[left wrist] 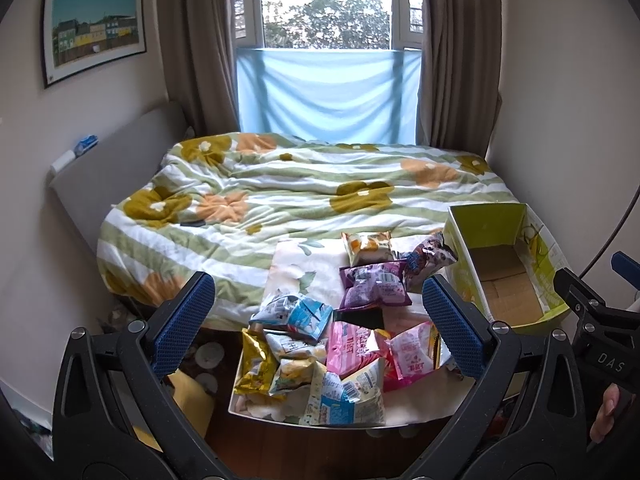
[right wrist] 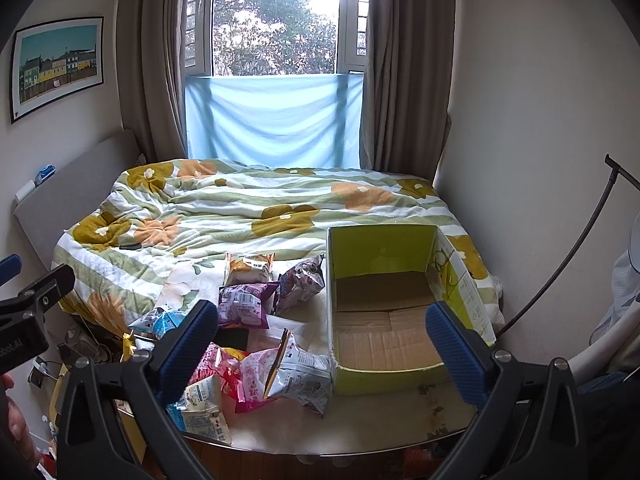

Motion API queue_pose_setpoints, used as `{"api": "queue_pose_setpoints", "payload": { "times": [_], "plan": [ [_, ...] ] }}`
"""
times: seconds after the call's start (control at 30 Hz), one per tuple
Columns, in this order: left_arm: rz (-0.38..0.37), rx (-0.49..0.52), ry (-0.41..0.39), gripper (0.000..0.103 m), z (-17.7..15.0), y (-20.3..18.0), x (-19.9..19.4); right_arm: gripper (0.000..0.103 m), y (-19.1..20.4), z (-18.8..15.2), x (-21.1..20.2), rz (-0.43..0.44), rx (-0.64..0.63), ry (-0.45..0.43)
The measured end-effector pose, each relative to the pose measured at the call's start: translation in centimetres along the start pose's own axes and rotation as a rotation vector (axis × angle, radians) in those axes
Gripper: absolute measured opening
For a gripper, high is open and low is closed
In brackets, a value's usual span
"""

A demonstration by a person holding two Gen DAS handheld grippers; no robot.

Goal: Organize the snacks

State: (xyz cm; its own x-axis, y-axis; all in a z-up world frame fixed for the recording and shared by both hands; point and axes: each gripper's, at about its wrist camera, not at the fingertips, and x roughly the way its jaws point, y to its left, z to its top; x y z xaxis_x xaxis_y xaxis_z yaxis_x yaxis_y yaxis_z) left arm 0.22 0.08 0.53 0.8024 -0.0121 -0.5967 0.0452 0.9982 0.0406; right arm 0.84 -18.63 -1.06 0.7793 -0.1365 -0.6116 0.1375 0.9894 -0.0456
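Several snack packets lie heaped on a small table at the foot of the bed: a purple packet, a pink packet, a blue-and-white packet, a gold packet and a silvery packet. An empty green cardboard box stands to their right, its opening upward. My left gripper hangs open over the heap, holding nothing. My right gripper is open above the box's near-left corner, empty too.
The table has a rounded near edge over a wooden floor. A bed with a floral quilt fills the middle. Walls close in left and right; a window with curtains is behind. A black cable runs along the right wall.
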Motion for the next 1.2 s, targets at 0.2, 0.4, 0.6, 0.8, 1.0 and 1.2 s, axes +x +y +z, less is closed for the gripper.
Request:
{"api": "queue_pose_setpoints", "payload": {
  "times": [0.2,0.4,0.6,0.8,1.0,1.2],
  "plan": [
    [0.002,-0.003,0.0,0.103,-0.33,0.06,0.38,0.103,0.05,0.03,0.05,-0.002,-0.002,0.001],
    [0.002,-0.004,0.001,0.103,-0.53,0.06,0.57,0.103,0.09,0.04,0.13,-0.001,-0.002,0.002],
    [0.003,-0.004,0.002,0.103,-0.67,-0.02,0.72,0.103,0.1,0.04,0.21,-0.001,-0.002,0.003],
    [0.002,-0.005,0.002,0.103,-0.69,-0.04,0.84,0.103,0.07,0.05,0.23,-0.002,-0.001,0.004],
    [0.011,-0.002,-0.005,0.103,-0.78,-0.19,0.98,0.103,0.06,0.06,0.21,-0.002,-0.002,0.005],
    [0.0,-0.004,-0.014,0.103,-0.61,-0.27,0.59,0.103,0.07,0.06,0.17,-0.002,-0.001,0.005]
  ]
}}
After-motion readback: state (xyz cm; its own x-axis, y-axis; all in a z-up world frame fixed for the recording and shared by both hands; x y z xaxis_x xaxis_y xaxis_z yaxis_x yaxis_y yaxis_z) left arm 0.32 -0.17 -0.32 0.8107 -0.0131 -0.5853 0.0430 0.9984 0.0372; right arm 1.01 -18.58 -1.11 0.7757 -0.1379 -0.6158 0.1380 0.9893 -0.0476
